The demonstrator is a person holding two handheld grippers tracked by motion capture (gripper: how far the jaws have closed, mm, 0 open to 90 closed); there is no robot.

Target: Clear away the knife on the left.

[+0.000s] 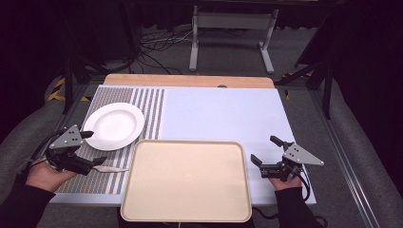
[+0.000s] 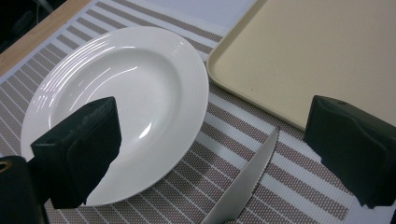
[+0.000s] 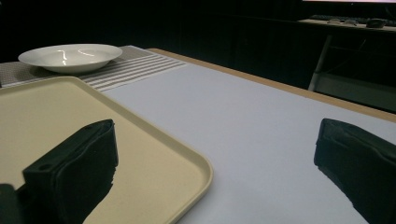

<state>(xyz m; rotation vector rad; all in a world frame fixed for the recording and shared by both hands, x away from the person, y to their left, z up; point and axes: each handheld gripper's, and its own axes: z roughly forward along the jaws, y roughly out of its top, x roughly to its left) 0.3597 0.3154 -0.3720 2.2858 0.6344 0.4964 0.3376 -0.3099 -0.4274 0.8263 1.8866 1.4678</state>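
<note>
High view: the beige tray [image 1: 186,180] takes up the near middle of the table, bare, with the striped placemat [image 1: 119,137] to its left carrying the white plate [image 1: 114,126]. A knife [image 1: 110,168] lies on the placemat just in front of the plate, its blade pointing toward the tray's left edge. The left gripper [image 1: 90,147] hangs over that spot with its 2 jaws spread wide, one near the plate rim and one by the knife, holding nothing. The right gripper [image 1: 267,151] waits beside the tray's right edge, jaws likewise apart and empty.

In the left gripper view the serrated blade [image 2: 247,182] runs between the jaws, and the handle is cut off at the bottom edge.

The knife looks like the thing to pick up, probably for the tray. To do it well, I would back the left gripper toward the handle rather than pinch the thin, flat blade, which would likely slip. Lower until both jaws straddle the handle, keep clear of the plate rim, then close squarely across its width.
</note>
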